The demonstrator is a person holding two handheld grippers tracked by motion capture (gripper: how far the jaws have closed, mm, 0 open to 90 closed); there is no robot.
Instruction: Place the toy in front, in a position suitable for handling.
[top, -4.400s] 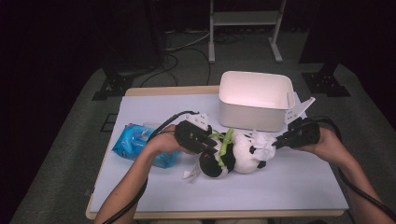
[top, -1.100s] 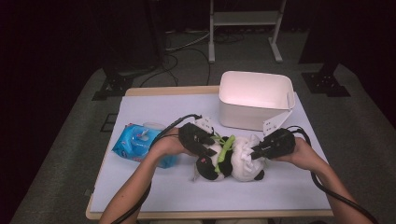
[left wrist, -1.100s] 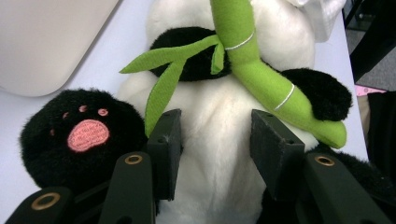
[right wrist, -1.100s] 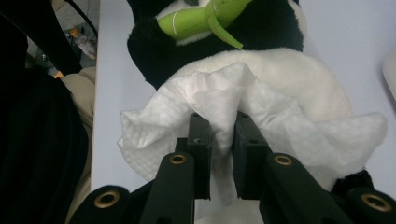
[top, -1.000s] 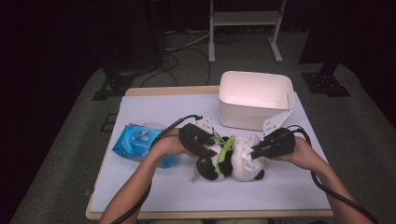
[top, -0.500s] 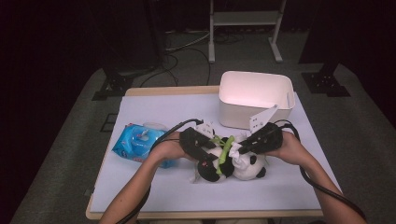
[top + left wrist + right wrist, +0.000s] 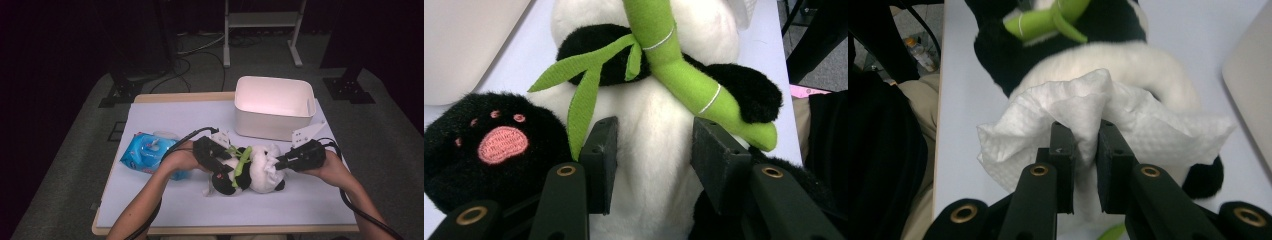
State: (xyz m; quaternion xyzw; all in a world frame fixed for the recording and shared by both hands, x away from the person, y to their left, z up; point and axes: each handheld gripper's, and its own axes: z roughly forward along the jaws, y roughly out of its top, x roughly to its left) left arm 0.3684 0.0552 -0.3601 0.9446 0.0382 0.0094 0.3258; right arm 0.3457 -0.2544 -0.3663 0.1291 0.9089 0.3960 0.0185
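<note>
Panda toy point(image 7: 250, 170) lying lengthwise across table point(image 7: 165, 112), head toward right tool point(image 7: 278, 162)

My forearms come in from six o'clock. My left gripper point(image 7: 216, 156) points toward three o'clock, fingers point(image 7: 600, 150) set apart and pressing white plush. My right gripper point(image 7: 285, 161) points toward nine, fingers point(image 7: 1063, 150) clamped on a wipe point(image 7: 1088, 107).

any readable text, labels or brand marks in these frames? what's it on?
None readable.
Blue wipes pack: print on its top, too small and blurred to read in the high view.
Bottle on the floor in the right gripper view: label too small to read.
Plush panda, white wipe, white bin: no lettering.
</note>
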